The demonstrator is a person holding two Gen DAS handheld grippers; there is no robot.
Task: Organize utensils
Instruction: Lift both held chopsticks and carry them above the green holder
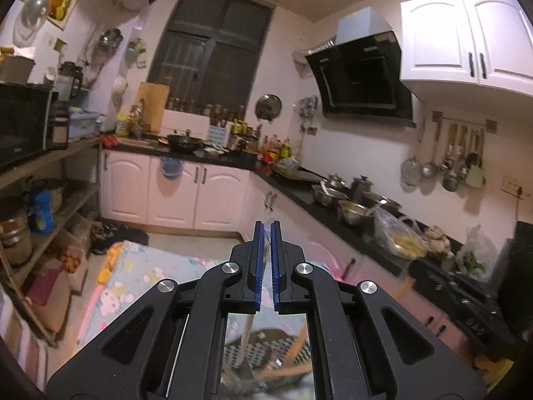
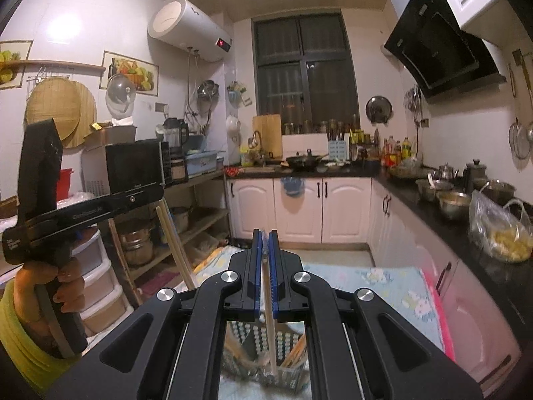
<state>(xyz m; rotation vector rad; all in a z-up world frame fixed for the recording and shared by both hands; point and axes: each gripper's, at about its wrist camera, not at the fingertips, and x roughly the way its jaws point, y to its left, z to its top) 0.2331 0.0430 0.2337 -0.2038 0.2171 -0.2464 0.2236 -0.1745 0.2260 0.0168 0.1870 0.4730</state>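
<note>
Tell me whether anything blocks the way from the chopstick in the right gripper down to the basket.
Nothing visible does. The right gripper is shut on a pale chopstick whose lower end hangs just over the perforated basket, which already holds other utensils.

We see a dark window (image 2: 301, 66) at the far wall. Left of it hangs a white water heater (image 2: 190, 30); below it a black wok (image 2: 304, 161) sits on the dark counter (image 2: 416, 200). To the window's right a black range hood (image 2: 439, 43) slants out; a microwave (image 2: 136, 165) stands far left.
</note>
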